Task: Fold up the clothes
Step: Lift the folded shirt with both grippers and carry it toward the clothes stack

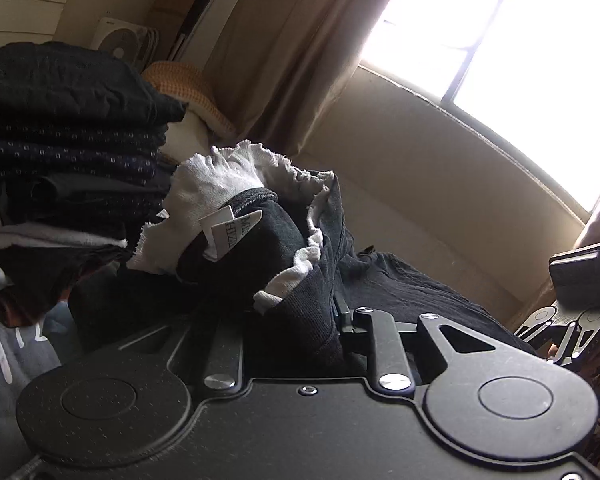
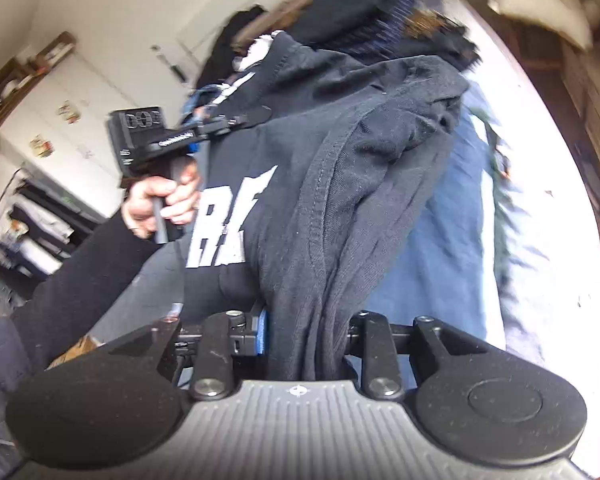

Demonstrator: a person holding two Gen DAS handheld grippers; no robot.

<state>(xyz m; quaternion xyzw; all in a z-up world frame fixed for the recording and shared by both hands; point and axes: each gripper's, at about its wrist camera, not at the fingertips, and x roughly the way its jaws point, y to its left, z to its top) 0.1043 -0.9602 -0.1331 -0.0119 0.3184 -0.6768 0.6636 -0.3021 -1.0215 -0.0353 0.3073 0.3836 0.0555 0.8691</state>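
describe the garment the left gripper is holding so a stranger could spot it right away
Start at the bright window, then drop to the stack of folded dark clothes. Right of it, the left hand-held gripper pinches a black garment, the only one showing frayed white lining and a printed label.

Strong daylight enters through the window (image 1: 500, 28), which is burnt out to pure white, so the dark clothes pile (image 1: 68, 128) beside it stays dim. The right wrist view is smeared by motion blur, mostly at its top. Both views curve strongly at the edges.
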